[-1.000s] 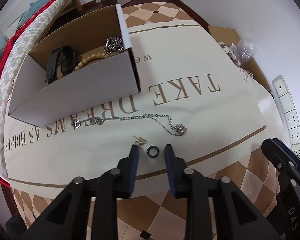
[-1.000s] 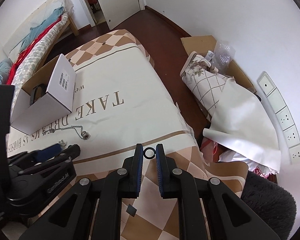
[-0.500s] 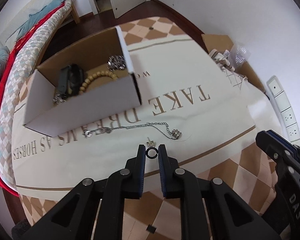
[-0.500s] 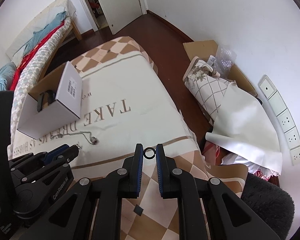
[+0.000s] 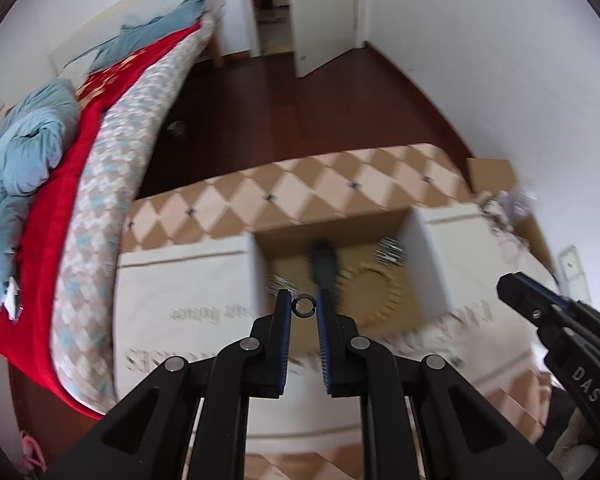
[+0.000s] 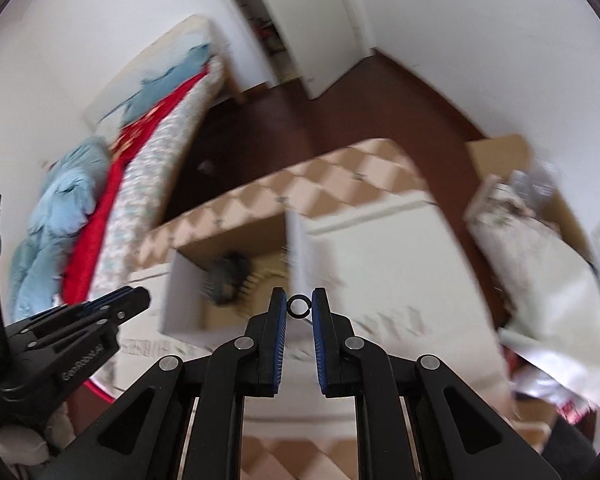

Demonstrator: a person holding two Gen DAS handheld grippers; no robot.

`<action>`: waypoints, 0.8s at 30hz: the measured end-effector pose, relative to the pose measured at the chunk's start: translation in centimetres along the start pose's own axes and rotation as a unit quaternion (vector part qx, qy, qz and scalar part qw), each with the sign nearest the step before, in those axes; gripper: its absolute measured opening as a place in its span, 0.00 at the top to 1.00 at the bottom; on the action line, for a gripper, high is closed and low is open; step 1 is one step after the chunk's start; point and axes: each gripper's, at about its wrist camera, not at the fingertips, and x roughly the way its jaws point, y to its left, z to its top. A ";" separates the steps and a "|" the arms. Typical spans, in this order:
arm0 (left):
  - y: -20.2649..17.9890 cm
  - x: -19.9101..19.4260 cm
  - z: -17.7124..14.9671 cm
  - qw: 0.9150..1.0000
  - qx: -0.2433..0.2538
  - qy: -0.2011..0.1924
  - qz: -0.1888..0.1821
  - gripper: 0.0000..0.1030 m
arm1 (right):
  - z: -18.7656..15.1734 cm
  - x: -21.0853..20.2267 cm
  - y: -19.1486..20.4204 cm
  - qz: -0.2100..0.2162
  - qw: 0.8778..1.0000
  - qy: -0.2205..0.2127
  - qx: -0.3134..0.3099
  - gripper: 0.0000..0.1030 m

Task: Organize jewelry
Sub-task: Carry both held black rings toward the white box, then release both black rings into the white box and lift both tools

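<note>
My left gripper (image 5: 303,306) is shut on a small black ring (image 5: 303,306) and holds it in the air in front of the open cardboard box (image 5: 434,264). The box holds a black watch (image 5: 323,265), a wooden bead bracelet (image 5: 370,294) and a silver piece (image 5: 389,251); all are blurred. My right gripper (image 6: 299,306) is shut on a second black ring (image 6: 299,306), held in the air near the same box (image 6: 188,296). The right gripper also shows at the right of the left wrist view (image 5: 556,320), and the left gripper at the left of the right wrist view (image 6: 84,320).
The box stands on a table with a cream and brown checked cloth (image 5: 340,184). A bed with red and blue covers (image 5: 60,152) runs along the left. Dark wood floor (image 5: 300,112) and an open door (image 5: 324,12) lie beyond. Cardboard and bags (image 6: 532,208) sit at the right.
Both grippers have risen and tilted up, each with its ring. The left gripper closed on its ring and lifted it off the cloth. The necklace on the cloth is out of sight.
</note>
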 end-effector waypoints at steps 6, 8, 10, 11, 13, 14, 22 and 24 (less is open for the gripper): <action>3.2 4.0 2.8 0.998 -0.029 0.044 -0.033 0.90 | 2.6 5.7 2.5 0.020 0.997 0.070 -0.016 0.87; 3.8 5.5 3.4 0.996 -0.035 0.068 -0.044 0.87 | 2.8 7.5 2.4 0.025 0.995 0.095 -0.008 0.86; 4.1 6.3 3.9 0.995 -0.041 0.080 -0.051 0.87 | 2.9 9.0 1.9 0.036 0.993 0.115 0.012 0.86; 4.3 6.5 4.2 0.994 -0.043 0.081 -0.053 0.87 | 3.0 9.6 1.7 0.040 0.991 0.126 0.021 0.84; 4.3 6.3 4.5 0.995 -0.045 0.078 -0.052 0.77 | 3.0 9.8 1.4 0.043 0.990 0.129 0.033 0.64; 4.4 6.1 4.5 0.995 -0.045 0.071 -0.049 0.74 | 3.1 9.7 1.3 0.043 0.990 0.127 0.036 0.50; 5.6 3.6 4.2 0.998 -0.055 0.022 0.004 0.15 | 3.1 7.1 0.9 -0.020 0.995 0.099 0.013 0.37; 5.9 3.3 3.5 0.998 -0.056 0.020 0.021 0.05 | 2.9 6.6 1.3 -0.064 0.993 0.093 -0.015 0.22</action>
